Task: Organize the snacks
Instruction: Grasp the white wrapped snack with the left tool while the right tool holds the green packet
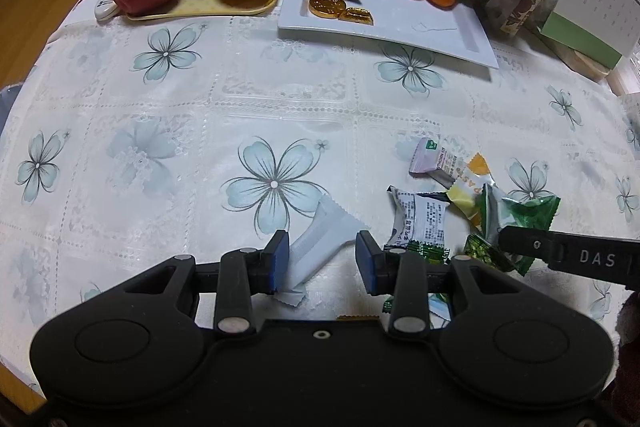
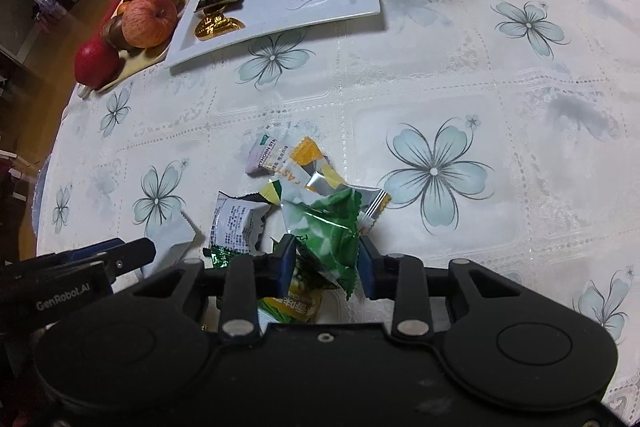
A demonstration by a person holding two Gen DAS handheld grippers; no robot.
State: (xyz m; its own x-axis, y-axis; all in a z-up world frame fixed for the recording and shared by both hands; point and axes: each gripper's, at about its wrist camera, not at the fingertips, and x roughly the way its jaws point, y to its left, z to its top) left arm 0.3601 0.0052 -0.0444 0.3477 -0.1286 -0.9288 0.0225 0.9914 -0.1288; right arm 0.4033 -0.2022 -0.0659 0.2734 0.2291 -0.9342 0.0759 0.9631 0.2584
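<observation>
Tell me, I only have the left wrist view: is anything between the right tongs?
Observer: Yes, a green wrapper sits between the right tongs, with the pads pressing its edges.
Operator: Anything beneath them?
Observer: A yellow-green packet lies on the tablecloth right under them.
Operator: What's behind the wrapper?
Observer: An orange-edged silver wrapper, touching it.

The right tongs (image 2: 326,263) seem closed on a green snack packet (image 2: 328,231).
</observation>
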